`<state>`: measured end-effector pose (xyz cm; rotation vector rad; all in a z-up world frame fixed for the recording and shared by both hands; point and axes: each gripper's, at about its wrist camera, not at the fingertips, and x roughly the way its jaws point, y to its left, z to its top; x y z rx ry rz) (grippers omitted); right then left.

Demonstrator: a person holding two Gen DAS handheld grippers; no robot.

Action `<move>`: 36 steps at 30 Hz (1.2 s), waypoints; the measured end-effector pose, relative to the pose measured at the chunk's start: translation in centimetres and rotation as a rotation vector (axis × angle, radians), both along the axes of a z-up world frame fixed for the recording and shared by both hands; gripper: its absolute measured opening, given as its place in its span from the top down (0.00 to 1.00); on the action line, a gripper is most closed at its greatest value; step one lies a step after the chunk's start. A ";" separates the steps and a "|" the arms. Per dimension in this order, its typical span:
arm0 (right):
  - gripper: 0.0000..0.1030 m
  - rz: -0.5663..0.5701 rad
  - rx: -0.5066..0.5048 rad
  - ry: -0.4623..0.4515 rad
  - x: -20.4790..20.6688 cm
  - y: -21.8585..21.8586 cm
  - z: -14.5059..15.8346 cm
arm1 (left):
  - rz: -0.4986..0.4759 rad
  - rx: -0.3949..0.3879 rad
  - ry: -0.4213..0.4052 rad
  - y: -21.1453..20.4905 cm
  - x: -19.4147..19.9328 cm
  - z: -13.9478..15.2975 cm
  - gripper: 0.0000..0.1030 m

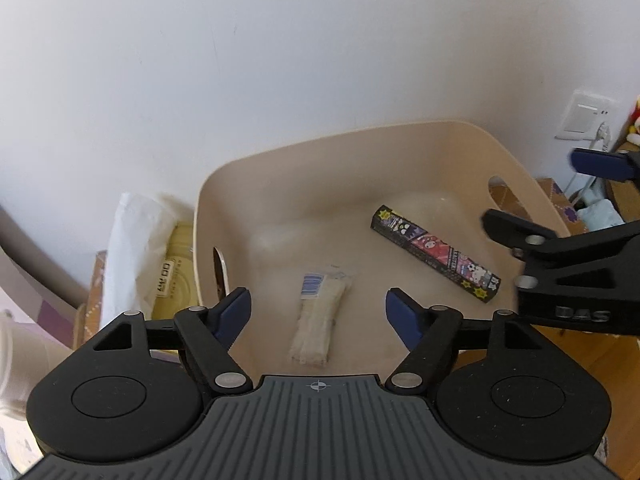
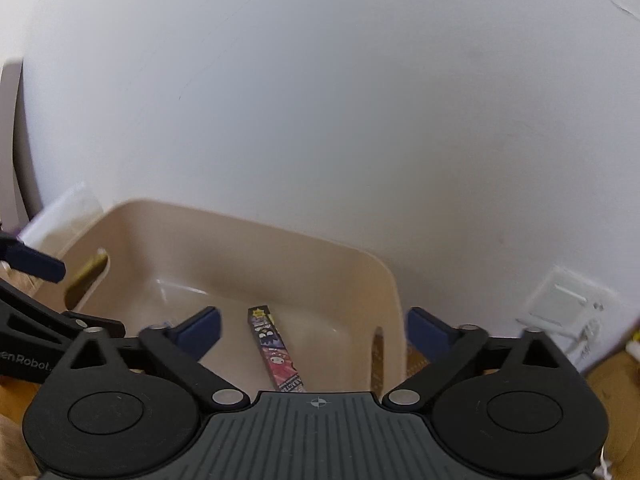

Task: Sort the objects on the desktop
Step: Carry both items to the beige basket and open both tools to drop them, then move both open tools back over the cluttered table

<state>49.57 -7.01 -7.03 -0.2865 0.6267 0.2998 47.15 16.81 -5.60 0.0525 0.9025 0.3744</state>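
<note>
A cream plastic bin (image 1: 400, 148) stands against the white wall. Inside it lie a long dark cartoon-printed box (image 1: 436, 254) and a pale clear-wrapped packet (image 1: 318, 322) with a blue barcode label. My left gripper (image 1: 319, 314) is open and empty, held above the bin over the packet. My right gripper (image 2: 313, 330) is open and empty over the bin's right part, above the cartoon box (image 2: 272, 350). The right gripper also shows at the right edge of the left wrist view (image 1: 532, 196). The bin's rim (image 2: 248, 220) shows in the right wrist view too.
A white plastic bag with a yellow packet (image 1: 176, 272) sits left of the bin on a cardboard box. A wall socket (image 1: 588, 114) with a plugged cable is at the right. Wooden desk surface (image 1: 580, 354) lies to the right of the bin.
</note>
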 end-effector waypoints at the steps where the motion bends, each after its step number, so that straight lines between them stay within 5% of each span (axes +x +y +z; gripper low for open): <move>1: 0.00 -0.011 0.012 -0.004 -0.4 -0.4 0.4 | -0.005 0.012 -0.004 -0.3 -0.4 0.2 0.25; 12: 0.00 -0.030 0.040 -0.046 -5.8 -2.7 3.5 | 0.017 0.052 -0.066 -3.2 -4.7 3.9 0.20; 20: 0.00 -0.038 0.127 0.012 -11.1 -5.7 3.1 | 0.034 0.064 -0.153 -5.0 -9.9 4.8 0.20; 36: 0.00 0.014 0.035 0.080 -19.7 -11.6 3.7 | 0.035 0.099 -0.058 -6.9 -18.1 2.5 0.20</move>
